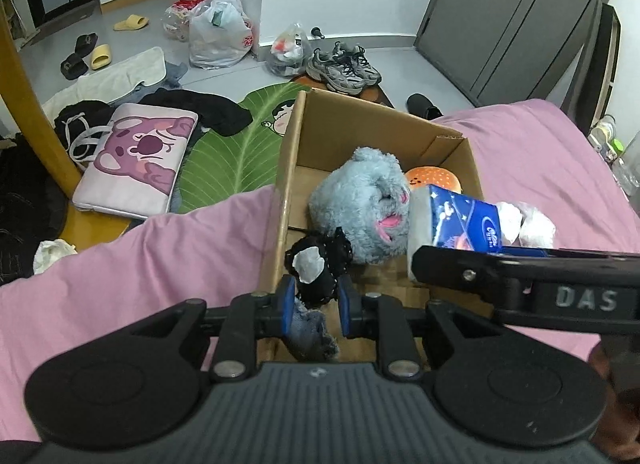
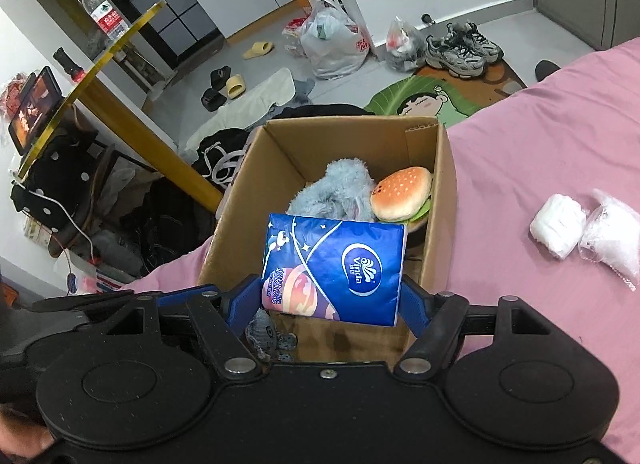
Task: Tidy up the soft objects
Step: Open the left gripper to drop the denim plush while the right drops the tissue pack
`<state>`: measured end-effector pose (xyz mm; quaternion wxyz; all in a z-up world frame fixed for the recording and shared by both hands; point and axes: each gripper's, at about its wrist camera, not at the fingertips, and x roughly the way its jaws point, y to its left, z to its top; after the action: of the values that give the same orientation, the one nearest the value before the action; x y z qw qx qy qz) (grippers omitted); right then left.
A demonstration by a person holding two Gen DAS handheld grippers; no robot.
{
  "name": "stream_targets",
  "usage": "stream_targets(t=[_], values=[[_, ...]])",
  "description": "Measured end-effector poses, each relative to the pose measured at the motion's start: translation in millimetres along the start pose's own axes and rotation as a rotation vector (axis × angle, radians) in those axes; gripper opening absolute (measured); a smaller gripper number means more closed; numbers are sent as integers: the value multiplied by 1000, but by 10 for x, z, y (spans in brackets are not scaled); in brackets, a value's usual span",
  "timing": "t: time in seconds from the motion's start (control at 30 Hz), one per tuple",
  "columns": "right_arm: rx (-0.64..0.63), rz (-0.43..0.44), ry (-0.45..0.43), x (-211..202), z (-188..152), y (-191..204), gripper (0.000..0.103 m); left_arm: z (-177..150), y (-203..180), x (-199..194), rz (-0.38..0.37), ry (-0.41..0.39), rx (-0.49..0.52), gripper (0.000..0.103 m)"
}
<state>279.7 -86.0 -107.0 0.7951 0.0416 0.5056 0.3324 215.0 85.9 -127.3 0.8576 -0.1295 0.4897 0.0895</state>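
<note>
A cardboard box (image 1: 292,152) stands on the pink bed; it also shows in the right wrist view (image 2: 444,184). Inside lie a grey-blue plush toy (image 1: 360,204), a burger plush (image 2: 402,192) and a small denim piece (image 2: 262,330). My left gripper (image 1: 316,300) is shut on a black lace item with a white patch (image 1: 316,264), held over the box's near left corner. My right gripper (image 2: 332,296) is shut on a blue tissue pack (image 2: 336,268), held over the box; the pack also shows in the left wrist view (image 1: 456,220).
Two white soft bundles (image 2: 558,228) (image 2: 612,242) lie on the pink bedsheet (image 2: 540,152) right of the box. On the floor beyond are a purple cushion (image 1: 136,156), a green leaf mat (image 1: 232,160), dark clothes, bags and shoes. A yellow table leg (image 1: 36,104) stands left.
</note>
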Motion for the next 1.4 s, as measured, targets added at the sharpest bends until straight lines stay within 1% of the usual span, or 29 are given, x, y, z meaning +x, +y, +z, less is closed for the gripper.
stream_targets(t=[0.1,0.23,0.37,0.5,0.6,0.67,0.73,0.83,0.9,1.0,1.03,1.07,1.2,1.27,1.33,1.4], values=[[3,-3,3,8,-9,-3,71,-3,-9,-72,-4,-10,6,21],[12,4,25,57,-31,-9,71,0,51,-183,-31,-18,-25,22],[20,35,55,115,-60,28,71,24,133,-344,-21,-56,-61,33],[21,34,77,177,-87,72,71,40,194,-455,-16,-76,-92,38],[27,39,97,215,-105,95,71,38,202,-513,9,-89,-95,48],[6,14,106,236,-130,125,71,22,212,-533,24,-94,-102,54],[-5,-2,107,245,-139,137,72,4,232,-542,37,-94,-118,58],[-15,10,113,243,-150,164,75,-22,254,-569,64,-97,-127,60],[2,23,112,228,-156,160,77,-49,272,-595,71,-98,-132,62],[26,36,109,168,-161,126,77,-66,261,-631,74,-92,-138,65],[32,38,104,139,-167,115,77,-67,253,-643,77,-90,-141,67],[38,39,97,99,-175,101,77,-71,237,-649,83,-88,-144,73],[31,66,83,-52,-170,77,80,-73,175,-704,105,-91,-147,80],[18,71,77,-121,-149,71,80,-60,144,-719,124,-88,-153,87],[4,70,64,-197,-135,78,83,-53,119,-728,155,-86,-165,88],[1,63,57,-268,-124,53,84,-41,106,-736,156,-78,-188,89]])
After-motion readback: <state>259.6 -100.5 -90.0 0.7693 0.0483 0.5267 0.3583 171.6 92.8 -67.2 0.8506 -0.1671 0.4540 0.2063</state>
